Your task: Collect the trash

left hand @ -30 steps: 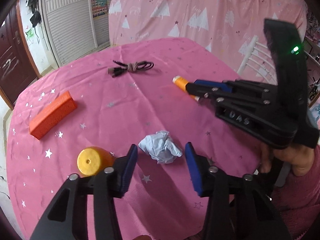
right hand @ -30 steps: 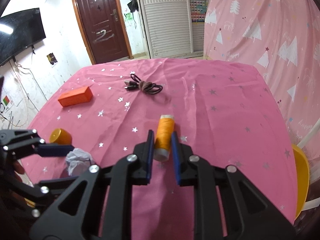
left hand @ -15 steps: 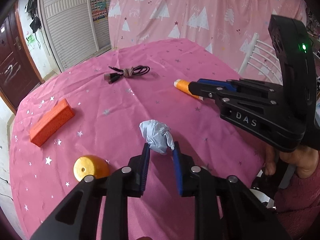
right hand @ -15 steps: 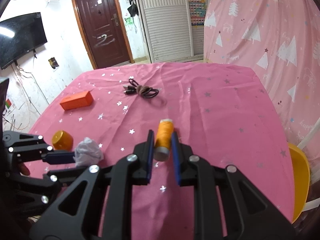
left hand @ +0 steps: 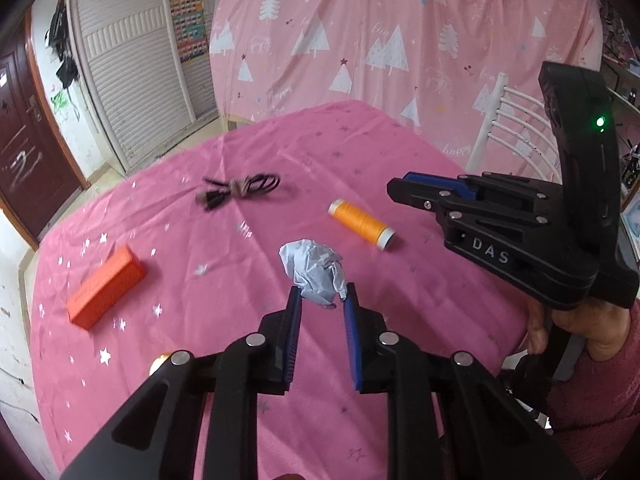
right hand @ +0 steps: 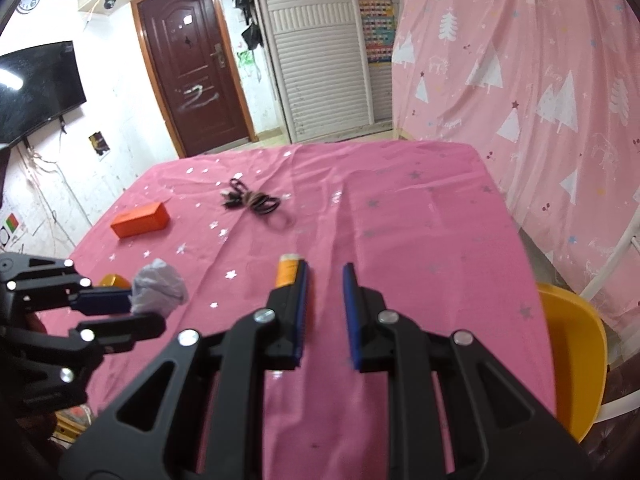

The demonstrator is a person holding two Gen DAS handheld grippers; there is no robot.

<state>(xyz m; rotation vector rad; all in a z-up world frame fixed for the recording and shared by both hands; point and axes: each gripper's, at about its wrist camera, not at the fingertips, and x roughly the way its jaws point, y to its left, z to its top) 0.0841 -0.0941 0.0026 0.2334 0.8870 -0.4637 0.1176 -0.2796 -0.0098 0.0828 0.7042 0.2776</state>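
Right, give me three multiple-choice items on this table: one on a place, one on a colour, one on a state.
1. Where is the thread spool?
A. Lying on the tablecloth
B. Between the left gripper's fingers
C. On the chair

2. What colour is the box?
A. Blue
B. Orange
C. White

3. What is the state of the crumpled paper?
A. Flat on the tablecloth
B. Pinched in the left gripper
C. Under the box

Answers: 1 A, the thread spool lies on its side on the tablecloth, clear of both grippers. 2 B, the box is orange. 3 B, the crumpled paper sits between the fingers of the left gripper.
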